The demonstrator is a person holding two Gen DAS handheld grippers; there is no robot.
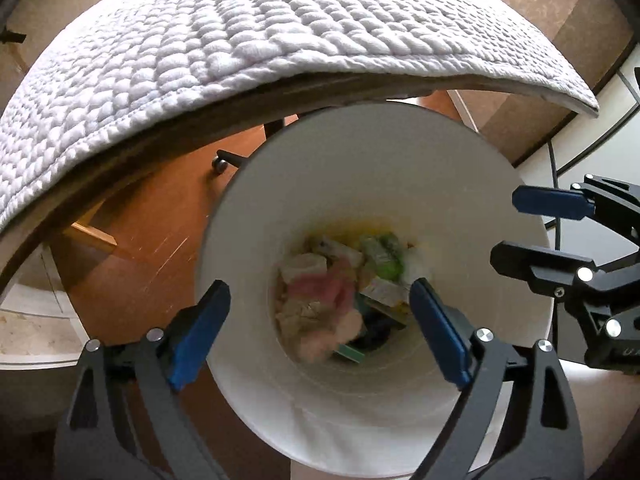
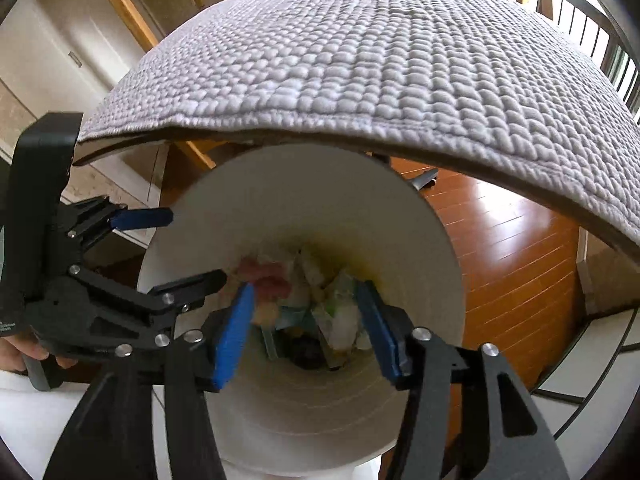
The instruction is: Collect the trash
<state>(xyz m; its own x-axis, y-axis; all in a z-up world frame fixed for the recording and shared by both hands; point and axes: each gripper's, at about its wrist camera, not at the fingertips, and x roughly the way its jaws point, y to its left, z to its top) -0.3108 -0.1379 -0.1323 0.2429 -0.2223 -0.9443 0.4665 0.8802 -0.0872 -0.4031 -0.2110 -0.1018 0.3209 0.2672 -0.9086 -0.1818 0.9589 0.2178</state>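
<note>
Now both grippers hang over the white bin [image 1: 360, 184], pointing down into it. The left gripper [image 1: 320, 332] has its jaws wide apart and holds nothing. The right gripper [image 2: 306, 330] has its jaws partly open and also holds nothing. The trash [image 1: 340, 296] lies in a heap at the bottom of the bin, below and between both pairs of jaws. To do this drop well, I think each hand should stay over the middle of the bin, with jaws apart until all has fallen, then lift straight up clear of the rim.

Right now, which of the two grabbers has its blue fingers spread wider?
The left gripper. Its blue fingers stand far apart, nearly spanning the white bin; the right gripper's sit closer together. Both are empty.
</note>
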